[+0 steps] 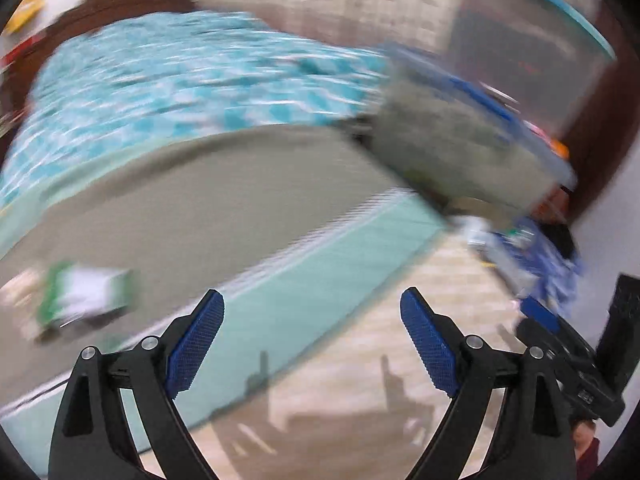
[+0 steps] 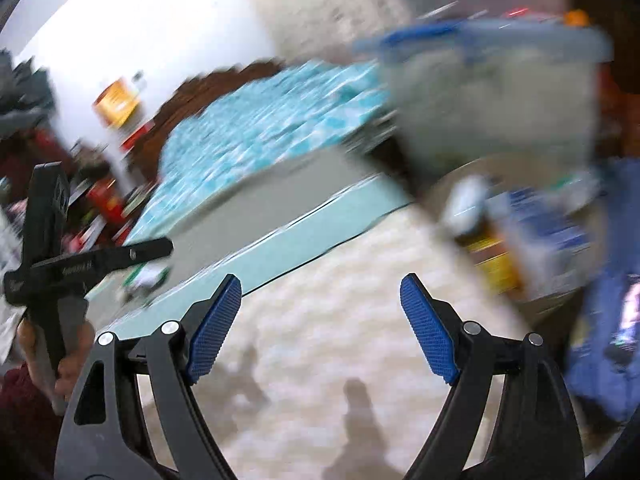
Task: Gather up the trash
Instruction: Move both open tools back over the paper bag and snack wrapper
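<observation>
Both views are blurred by motion. My left gripper (image 1: 312, 304) is open and empty above the edge of a teal mat (image 1: 320, 280). A green and white wrapper (image 1: 86, 292) lies on the grey cloth to its left; it also shows in the right wrist view (image 2: 148, 276). My right gripper (image 2: 320, 292) is open and empty above pale floor. A translucent bin with a blue rim (image 2: 492, 92) stands ahead of it to the right, and shows in the left wrist view (image 1: 468, 136). Blue and yellow packaging (image 2: 532, 240) lies below the bin.
A turquoise patterned bedspread (image 1: 192, 80) covers a bed with a brown headboard (image 1: 132, 0). Cluttered red and yellow items (image 2: 112, 152) stand by the white wall at left. Pale tiled floor (image 2: 328, 340) lies beneath both grippers. The other gripper (image 2: 60, 264) shows at left.
</observation>
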Demonstrator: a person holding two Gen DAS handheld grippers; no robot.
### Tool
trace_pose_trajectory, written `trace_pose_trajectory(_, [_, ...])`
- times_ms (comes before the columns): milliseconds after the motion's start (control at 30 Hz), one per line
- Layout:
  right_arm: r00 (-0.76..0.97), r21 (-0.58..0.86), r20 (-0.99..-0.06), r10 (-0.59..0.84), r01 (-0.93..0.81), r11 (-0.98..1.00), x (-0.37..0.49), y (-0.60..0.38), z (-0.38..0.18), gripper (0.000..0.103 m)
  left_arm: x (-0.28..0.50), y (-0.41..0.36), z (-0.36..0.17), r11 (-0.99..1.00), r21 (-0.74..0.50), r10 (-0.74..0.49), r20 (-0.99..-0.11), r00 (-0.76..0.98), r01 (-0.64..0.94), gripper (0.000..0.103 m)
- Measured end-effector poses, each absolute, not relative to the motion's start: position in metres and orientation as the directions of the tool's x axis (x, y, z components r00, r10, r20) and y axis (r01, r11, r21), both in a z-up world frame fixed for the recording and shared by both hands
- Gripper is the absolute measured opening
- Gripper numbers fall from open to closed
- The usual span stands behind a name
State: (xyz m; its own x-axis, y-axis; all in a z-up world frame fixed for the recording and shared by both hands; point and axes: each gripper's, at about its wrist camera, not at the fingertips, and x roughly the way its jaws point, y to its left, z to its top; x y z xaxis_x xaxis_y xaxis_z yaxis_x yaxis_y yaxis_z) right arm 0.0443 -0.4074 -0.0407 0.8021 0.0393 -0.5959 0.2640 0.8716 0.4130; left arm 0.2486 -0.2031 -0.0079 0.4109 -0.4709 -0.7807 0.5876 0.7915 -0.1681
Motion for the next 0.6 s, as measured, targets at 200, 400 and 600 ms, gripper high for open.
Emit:
trace_pose_trajectory(200, [0.740,0.402,-0.649,0.178,0.135,0.905,0.086,-0.322,-0.061,0.082,0.308,-0.037,-0.012,0.957,-0.166,-0.272,-0.804,0.528,0.239,0.086])
trace_pose_trajectory(400, [0.676,0.341,-0.702,0.224,0.042,0.939,0.128,-0.263,-0.066,0.082,0.351,0.040,-0.021,0.966,-0.246,-0.252,-0.801,0.543,0.084,0.089])
trace_pose_trajectory(600, [0.657,0.214,-0.726,0.205,-0.067,0.974,0.190,-0.216,-0.059,0.092,0.361,0.013,-0.040,0.962,-0.225,-0.274,-0.802,0.531,0.156,0.094])
